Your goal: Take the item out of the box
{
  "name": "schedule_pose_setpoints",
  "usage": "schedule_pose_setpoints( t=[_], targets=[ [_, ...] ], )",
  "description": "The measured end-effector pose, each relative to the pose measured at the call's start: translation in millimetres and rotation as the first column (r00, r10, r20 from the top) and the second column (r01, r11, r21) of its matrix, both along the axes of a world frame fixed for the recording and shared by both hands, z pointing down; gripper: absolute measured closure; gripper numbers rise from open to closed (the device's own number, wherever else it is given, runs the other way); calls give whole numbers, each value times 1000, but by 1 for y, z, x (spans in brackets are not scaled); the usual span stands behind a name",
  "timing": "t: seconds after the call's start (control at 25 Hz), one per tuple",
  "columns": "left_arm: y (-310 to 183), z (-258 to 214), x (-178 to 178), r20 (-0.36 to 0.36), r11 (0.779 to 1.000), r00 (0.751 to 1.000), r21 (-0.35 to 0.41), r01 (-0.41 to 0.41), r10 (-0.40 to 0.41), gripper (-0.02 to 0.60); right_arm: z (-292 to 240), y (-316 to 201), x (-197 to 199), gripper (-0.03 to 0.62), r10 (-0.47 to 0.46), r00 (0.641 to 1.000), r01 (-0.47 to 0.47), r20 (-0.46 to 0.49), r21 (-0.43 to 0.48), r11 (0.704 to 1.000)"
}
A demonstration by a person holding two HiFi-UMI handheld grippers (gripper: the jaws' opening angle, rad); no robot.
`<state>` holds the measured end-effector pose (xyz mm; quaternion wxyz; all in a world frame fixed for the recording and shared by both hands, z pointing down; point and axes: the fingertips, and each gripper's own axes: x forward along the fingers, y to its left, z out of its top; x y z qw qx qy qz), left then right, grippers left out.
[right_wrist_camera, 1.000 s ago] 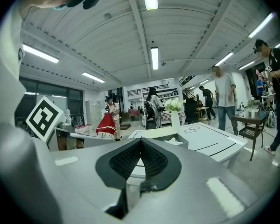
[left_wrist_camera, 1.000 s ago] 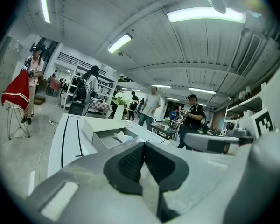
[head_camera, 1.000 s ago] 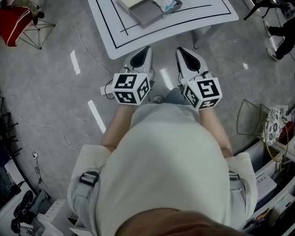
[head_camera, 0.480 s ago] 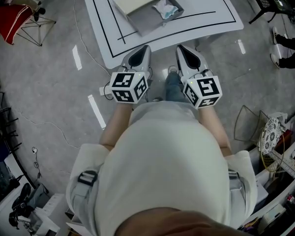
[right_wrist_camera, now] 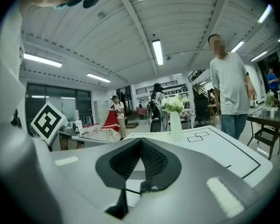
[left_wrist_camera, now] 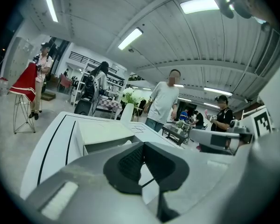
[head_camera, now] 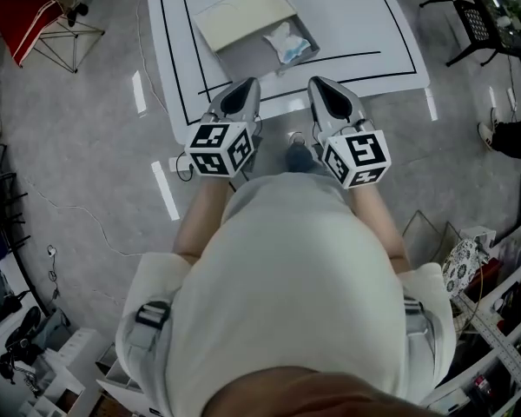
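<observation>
On the white table (head_camera: 365,24) lies an open box (head_camera: 243,11) with a beige lid and a grey tray. In the tray's right end sits the item (head_camera: 288,42), a small white and blue packet. My left gripper (head_camera: 246,88) and right gripper (head_camera: 321,88) hover side by side over the table's near edge, short of the box, both shut and empty. From the left gripper view, the box (left_wrist_camera: 105,135) is just beyond the closed left gripper (left_wrist_camera: 141,148). In the right gripper view, the right gripper (right_wrist_camera: 141,143) is shut too, and the box is hidden.
A white vase with flowers (right_wrist_camera: 176,118) stands on the table's far side. A red cloth on a stand (head_camera: 30,20) is on the floor to the left, a black chair (head_camera: 478,20) to the right. A person (left_wrist_camera: 163,101) stands beyond the table. Cluttered shelves (head_camera: 495,320) lie at the right.
The table and box have come nearer in the head view. Both grippers, still shut, now reach over the table's near edge instead of hanging above the floor.
</observation>
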<state>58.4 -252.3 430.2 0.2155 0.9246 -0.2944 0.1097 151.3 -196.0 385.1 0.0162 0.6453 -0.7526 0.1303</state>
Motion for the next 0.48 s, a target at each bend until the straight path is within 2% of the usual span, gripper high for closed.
schedule_pose_setpoints(
  t=[0.48],
  targets=[
    [-47, 22, 41, 83, 998, 995, -42, 56, -53, 489, 12, -51, 42, 595, -117, 993, 117, 23, -16, 993]
  ],
)
